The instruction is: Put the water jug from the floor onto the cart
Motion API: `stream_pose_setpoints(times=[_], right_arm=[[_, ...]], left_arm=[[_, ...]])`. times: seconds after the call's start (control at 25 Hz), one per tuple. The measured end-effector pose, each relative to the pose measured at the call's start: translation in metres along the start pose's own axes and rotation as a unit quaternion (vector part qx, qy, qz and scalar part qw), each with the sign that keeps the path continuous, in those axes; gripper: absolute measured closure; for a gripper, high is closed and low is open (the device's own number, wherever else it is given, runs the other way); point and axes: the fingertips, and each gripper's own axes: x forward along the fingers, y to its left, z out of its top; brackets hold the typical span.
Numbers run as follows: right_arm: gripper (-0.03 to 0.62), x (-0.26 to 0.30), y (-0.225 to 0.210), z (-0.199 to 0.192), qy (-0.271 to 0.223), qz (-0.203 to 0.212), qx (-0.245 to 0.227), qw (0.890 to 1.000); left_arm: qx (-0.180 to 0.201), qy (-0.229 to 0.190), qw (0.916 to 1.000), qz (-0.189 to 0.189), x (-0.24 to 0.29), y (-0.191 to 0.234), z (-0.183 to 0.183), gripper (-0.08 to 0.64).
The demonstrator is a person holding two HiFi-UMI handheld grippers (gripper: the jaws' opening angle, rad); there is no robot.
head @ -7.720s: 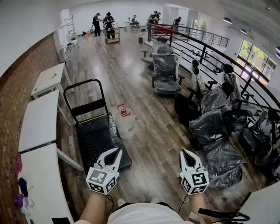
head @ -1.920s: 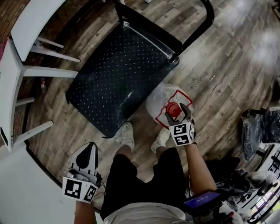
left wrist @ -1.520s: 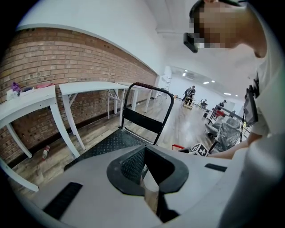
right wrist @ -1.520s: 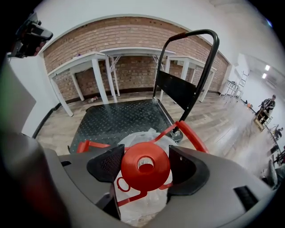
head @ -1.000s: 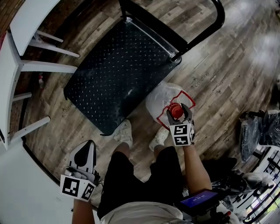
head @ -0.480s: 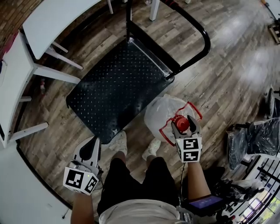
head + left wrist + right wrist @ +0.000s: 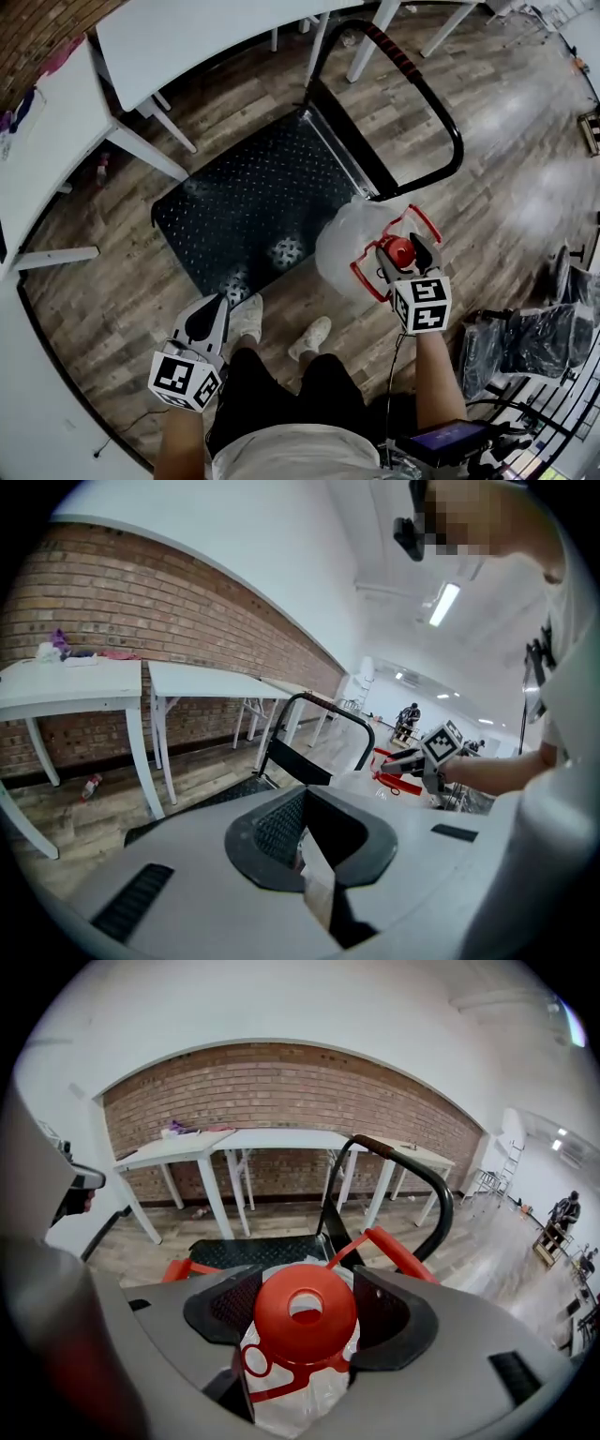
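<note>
Translucent whitish water jug (image 7: 342, 246) with red cap (image 7: 401, 250) and red handle frame (image 7: 362, 281), black cart (image 7: 253, 202) deck dotted with raised studs, white tables (image 7: 187, 33), grey-brown plank floor (image 7: 487, 122), red-brown brick wall (image 7: 141, 602).

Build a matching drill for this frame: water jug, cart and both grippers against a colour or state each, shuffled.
1. water jug
2. cart
3. left gripper
4. right gripper

a. black studded deck
b. jaws together, empty
c. clear body, red cap
d. jaws closed on the red cap

Pairs: 1-c, 2-a, 3-b, 4-d
</note>
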Motion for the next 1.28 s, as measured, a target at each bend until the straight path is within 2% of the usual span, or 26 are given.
stream_pose_setpoints(times=[0.32,0.56,0.84,1.16,1.28], right_arm=[[0.287,0.078,0.008,0.046,-0.015,0.005,-0.010,1.000],[0.287,0.134,0.008,0.051,-0.008,0.015,0.013,1.000],[0.287,0.177,0.025,0.062,0.018,0.030,0.003,0.999],[0.287,0.193,0.034,0.037,0.034,0.036,-0.001,0.999],[0.287,0.192,0.037,0.032,0.024,0.033,0.000,0.999]], left_arm=[[-0.025,-0.001,0.9983,0.053,-0.035,0.041,-0.012,0.558],[-0.035,-0.002,0.9955,0.088,-0.050,0.054,-0.021,0.558],[-0.039,0.005,0.9943,0.099,-0.059,0.062,-0.023,0.558],[-0.042,0.010,0.9937,0.104,-0.063,0.069,-0.030,0.558],[-0.046,0.013,0.9935,0.103,-0.067,0.075,-0.034,0.558]])
